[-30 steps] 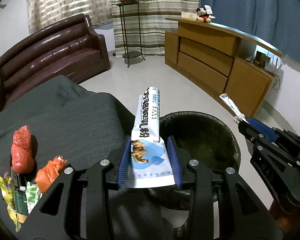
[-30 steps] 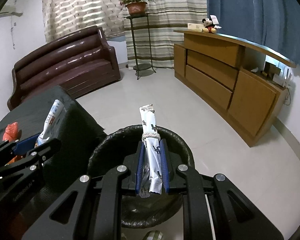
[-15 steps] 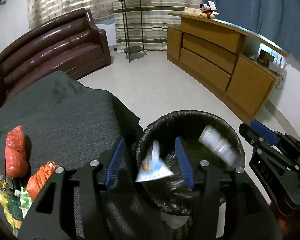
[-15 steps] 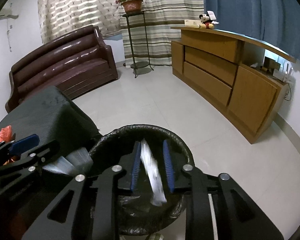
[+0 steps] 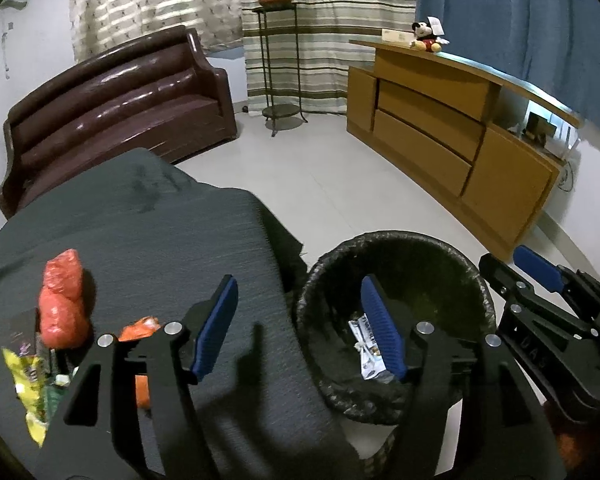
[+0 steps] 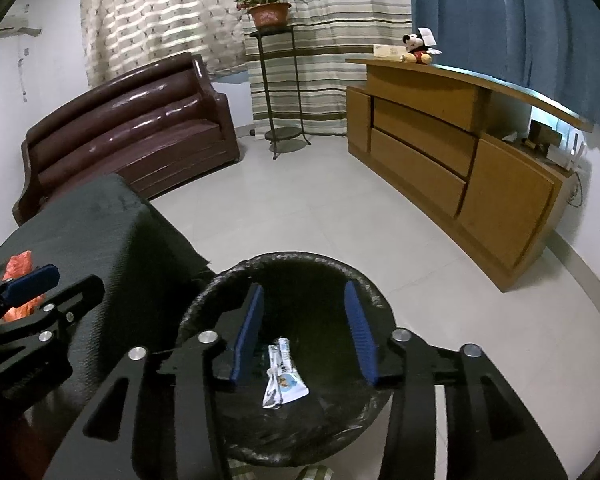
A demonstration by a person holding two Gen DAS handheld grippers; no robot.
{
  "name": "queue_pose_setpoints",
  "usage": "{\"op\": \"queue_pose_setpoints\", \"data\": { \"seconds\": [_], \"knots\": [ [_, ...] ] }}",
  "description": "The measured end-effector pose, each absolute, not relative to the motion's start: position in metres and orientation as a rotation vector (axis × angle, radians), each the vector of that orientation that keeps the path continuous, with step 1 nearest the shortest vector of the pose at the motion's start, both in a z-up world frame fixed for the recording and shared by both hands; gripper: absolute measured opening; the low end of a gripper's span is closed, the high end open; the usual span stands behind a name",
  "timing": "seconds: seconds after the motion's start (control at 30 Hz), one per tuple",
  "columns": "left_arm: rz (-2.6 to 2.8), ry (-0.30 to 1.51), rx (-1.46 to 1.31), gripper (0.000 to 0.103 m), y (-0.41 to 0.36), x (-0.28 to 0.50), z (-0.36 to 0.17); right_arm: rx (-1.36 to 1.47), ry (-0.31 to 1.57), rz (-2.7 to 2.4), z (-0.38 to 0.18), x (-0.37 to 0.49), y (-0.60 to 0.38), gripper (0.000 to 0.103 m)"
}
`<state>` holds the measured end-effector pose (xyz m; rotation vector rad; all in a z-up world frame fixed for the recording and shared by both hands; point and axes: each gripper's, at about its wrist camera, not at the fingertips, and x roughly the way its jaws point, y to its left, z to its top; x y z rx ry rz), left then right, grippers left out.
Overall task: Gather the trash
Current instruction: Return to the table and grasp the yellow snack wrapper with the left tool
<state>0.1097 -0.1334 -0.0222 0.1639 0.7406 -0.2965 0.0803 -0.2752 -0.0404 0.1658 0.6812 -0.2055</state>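
A black-lined trash bin point(image 5: 452, 248) stands on the floor by a dark-cloth table point(image 5: 148, 240). Two white wrappers point(image 6: 282, 378) lie inside it; they also show in the left wrist view point(image 5: 366, 350). My left gripper point(image 5: 300, 328) is open and empty, straddling the table edge and the bin rim. My right gripper point(image 6: 306, 332) is open and empty above the bin point(image 6: 288, 258). On the table lie two red bags point(image 5: 62, 300), an orange wrapper point(image 5: 140, 328) and a yellow wrapper point(image 5: 26, 392).
A brown sofa point(image 5: 116, 100) stands behind the table. A wooden cabinet point(image 5: 452, 136) runs along the right wall. A plant stand point(image 5: 278, 68) is at the back. Pale tiled floor point(image 6: 340, 208) lies between them.
Both grippers opened and let go of their wrappers, which fell into the bin. The left gripper shifted left, toward the table.
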Motion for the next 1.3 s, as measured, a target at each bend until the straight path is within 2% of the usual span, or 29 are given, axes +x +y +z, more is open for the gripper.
{"op": "queue_pose_setpoints", "data": {
  "seconds": [0.1,0.17,0.7,1.17,1.23,1.3],
  "knots": [
    [-0.279,0.731,0.155,0.067,-0.12,0.104,-0.017,0.163,0.687,-0.178,-0.038,0.08,-0.265,0.059],
    [-0.262,0.723,0.157,0.068,-0.111,0.099,-0.013,0.162,0.692,-0.161,-0.036,0.081,-0.259,0.062],
    [-0.065,0.698,0.1,0.069,0.004,0.065,0.005,0.106,0.7,0.009,-0.024,0.076,-0.178,0.063],
    [0.032,0.771,0.049,0.069,0.08,0.06,-0.019,0.061,0.719,0.091,-0.026,0.075,-0.121,0.063],
    [0.023,0.783,0.052,0.067,0.082,0.063,-0.023,0.058,0.724,0.096,-0.026,0.076,-0.116,0.063],
    [0.009,0.794,0.056,0.061,0.081,0.068,-0.025,0.055,0.727,0.099,-0.028,0.077,-0.111,0.063]
  ]
}}
